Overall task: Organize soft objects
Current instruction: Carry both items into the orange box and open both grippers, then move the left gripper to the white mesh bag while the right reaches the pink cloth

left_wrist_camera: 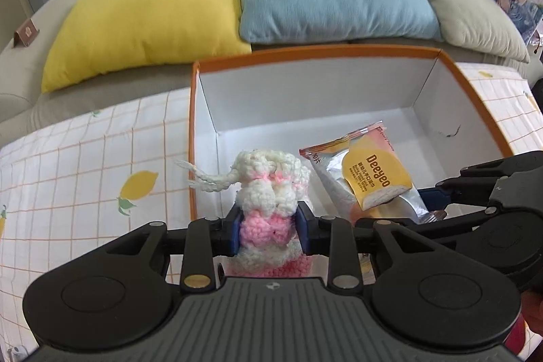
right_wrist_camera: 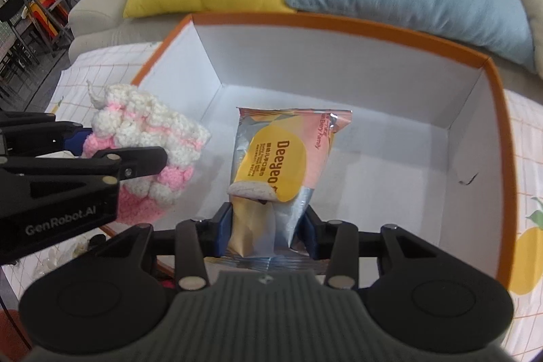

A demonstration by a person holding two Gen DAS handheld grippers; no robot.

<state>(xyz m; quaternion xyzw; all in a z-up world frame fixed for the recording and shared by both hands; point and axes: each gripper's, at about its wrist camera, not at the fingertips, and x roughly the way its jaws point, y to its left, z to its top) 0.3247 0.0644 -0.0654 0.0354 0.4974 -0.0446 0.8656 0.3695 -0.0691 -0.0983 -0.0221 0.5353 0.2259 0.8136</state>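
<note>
Blue pads point(left_wrist_camera: 236, 228) of the left gripper point(left_wrist_camera: 269, 229) pinch the knit pouch point(left_wrist_camera: 268, 192) at its pink band, so the pouch is squeezed narrow there and bulges above in lumpy cream and pink yarn, with a twisted cord hanging off to the left. It hangs over the box's point(left_wrist_camera: 441, 55) near left corner, above the white floor. Beside it, the right gripper point(right_wrist_camera: 268, 226) is clamped on the lower end of the wipes pack point(right_wrist_camera: 281, 165), a crinkled foil and orange-yellow packet, held over the middle of the same box. Both of the 2 items look carried and not yet set down, so the step in hand seems to be placing. Next would likely call for lowering each to the floor, side by side, then letting go without tangling the cord.
</note>
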